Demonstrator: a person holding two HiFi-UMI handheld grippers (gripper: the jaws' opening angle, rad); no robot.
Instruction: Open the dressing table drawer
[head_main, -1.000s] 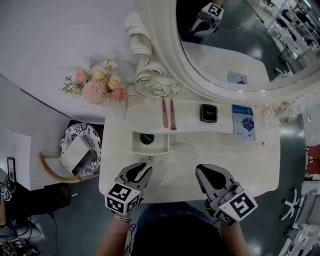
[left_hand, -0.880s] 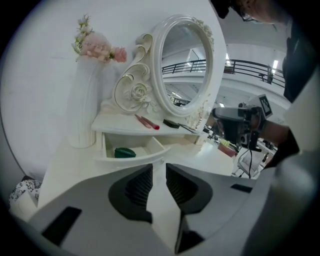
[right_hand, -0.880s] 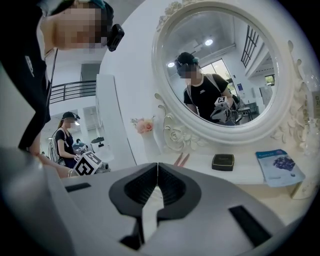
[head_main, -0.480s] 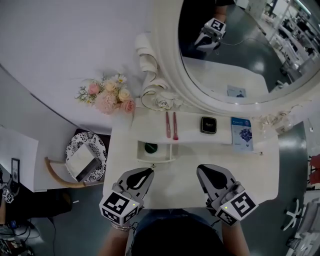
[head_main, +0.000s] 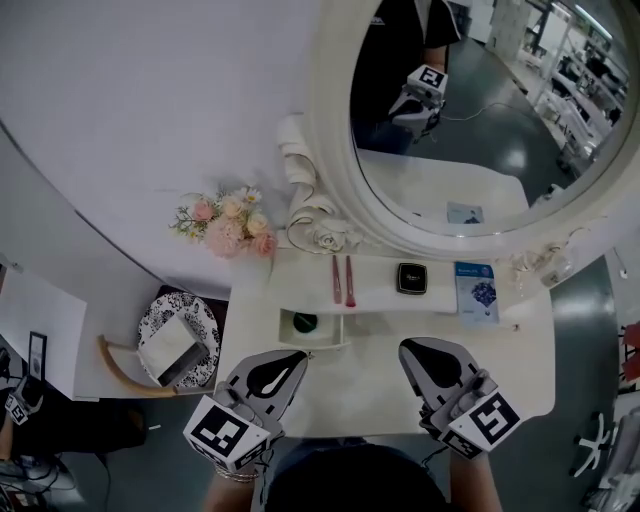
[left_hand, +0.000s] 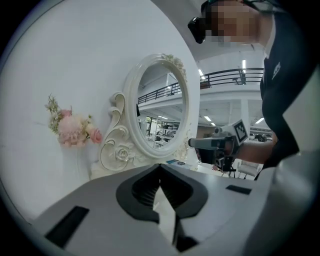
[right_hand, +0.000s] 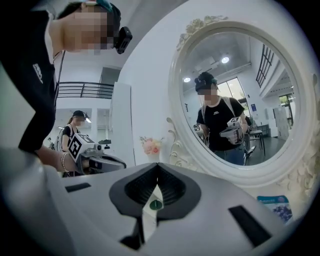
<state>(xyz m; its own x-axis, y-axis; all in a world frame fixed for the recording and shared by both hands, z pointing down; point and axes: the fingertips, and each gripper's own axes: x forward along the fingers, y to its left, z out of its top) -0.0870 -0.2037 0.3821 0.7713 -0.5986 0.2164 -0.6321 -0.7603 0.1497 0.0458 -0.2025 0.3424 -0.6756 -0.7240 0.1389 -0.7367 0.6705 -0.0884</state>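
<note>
Left tongs and right tongs are hovering side by side over the near part of the table, each with its jaws pressed together and gripping nothing. Ahead of the left tongs, the drawer is sitting pulled out from the raised shelf, showing a round green thing inside. Two pink brushes are lying on the shelf just behind it.

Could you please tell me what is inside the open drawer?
One round dark green item lies in the drawer; its rear, under the shelf, is hidden.
</note>
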